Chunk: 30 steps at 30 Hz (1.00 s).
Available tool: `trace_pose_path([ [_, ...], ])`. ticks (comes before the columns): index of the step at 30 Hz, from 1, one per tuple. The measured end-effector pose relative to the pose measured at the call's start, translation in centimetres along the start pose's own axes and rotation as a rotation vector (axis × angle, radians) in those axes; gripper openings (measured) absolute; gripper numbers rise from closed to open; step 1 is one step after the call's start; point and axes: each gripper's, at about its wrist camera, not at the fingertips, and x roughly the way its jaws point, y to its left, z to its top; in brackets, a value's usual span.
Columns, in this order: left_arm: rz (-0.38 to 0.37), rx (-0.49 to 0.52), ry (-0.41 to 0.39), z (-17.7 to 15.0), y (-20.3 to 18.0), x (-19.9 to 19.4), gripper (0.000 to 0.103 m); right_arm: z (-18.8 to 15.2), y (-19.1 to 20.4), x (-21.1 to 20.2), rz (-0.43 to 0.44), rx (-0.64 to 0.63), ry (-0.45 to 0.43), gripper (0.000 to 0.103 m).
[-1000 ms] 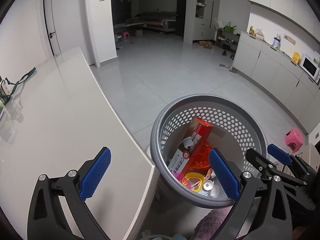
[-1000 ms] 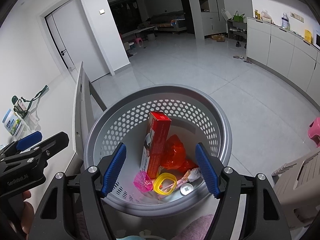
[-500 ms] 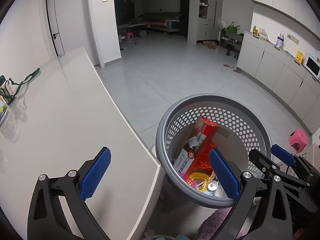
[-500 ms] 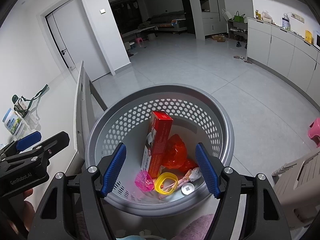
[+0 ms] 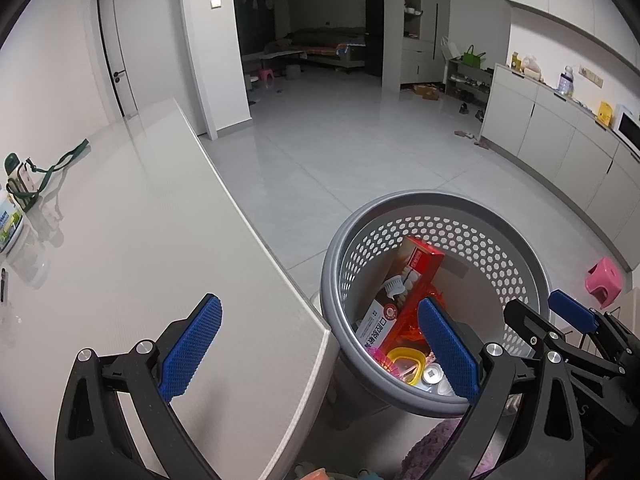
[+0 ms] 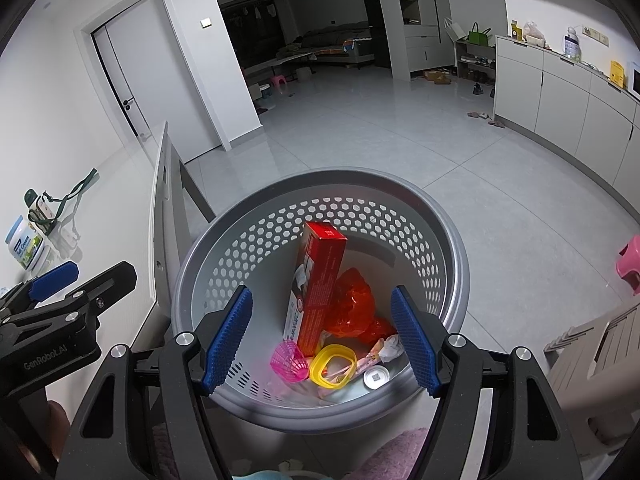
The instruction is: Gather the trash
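Note:
A grey perforated basket (image 6: 450,240) (image 5: 520,256) stands on the floor beside the white table (image 5: 120,240). Inside it lie a red toothpaste box (image 6: 320,284) (image 5: 416,280), a crumpled red wrapper (image 6: 354,308), a pink cup (image 6: 289,366), a yellow ring (image 6: 334,366) and a small white lid (image 6: 376,377). My right gripper (image 6: 322,340) hangs open above the basket with nothing between its blue pads. Over the table's near corner, by the basket's left rim, my left gripper (image 5: 320,352) is open and holds nothing.
A white tub (image 5: 9,220) and a small bottle with a green strap (image 5: 20,176) stand at the table's far left. A pink stool (image 5: 604,280) and white cabinets (image 5: 560,140) line the right side. Purple cloth (image 6: 396,452) shows below the grippers.
The left wrist view has tilted up slightly, so the basket sits lower and further right in it. The right gripper and the trash in the basket have not moved.

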Motion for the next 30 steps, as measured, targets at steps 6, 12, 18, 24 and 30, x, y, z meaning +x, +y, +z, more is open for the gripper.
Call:
trace_pose_path([
  [6, -0.003, -0.002, 0.003, -0.06, 0.03, 0.07, 0.097, -0.01, 0.00, 0.02, 0.000, 0.000, 0.000, 0.069],
  [12, -0.003, -0.009, 0.005, -0.10, 0.08, 0.12, 0.097, -0.04, 0.03, 0.04, 0.001, 0.000, 0.000, 0.069],
  [18, -0.005, -0.003, 0.001, -0.16, -0.01, 0.07, 0.097, -0.05, 0.02, 0.05, 0.001, 0.001, 0.000, 0.069],
  [24, -0.006, -0.001, 0.000, -0.18, -0.16, -0.05, 0.097, -0.07, 0.03, 0.04, 0.000, 0.000, 0.000, 0.069],
  [30, -0.009, -0.011, 0.005, -0.11, 0.00, -0.11, 0.097, -0.06, 0.04, 0.04, 0.000, 0.000, -0.001, 0.069],
])
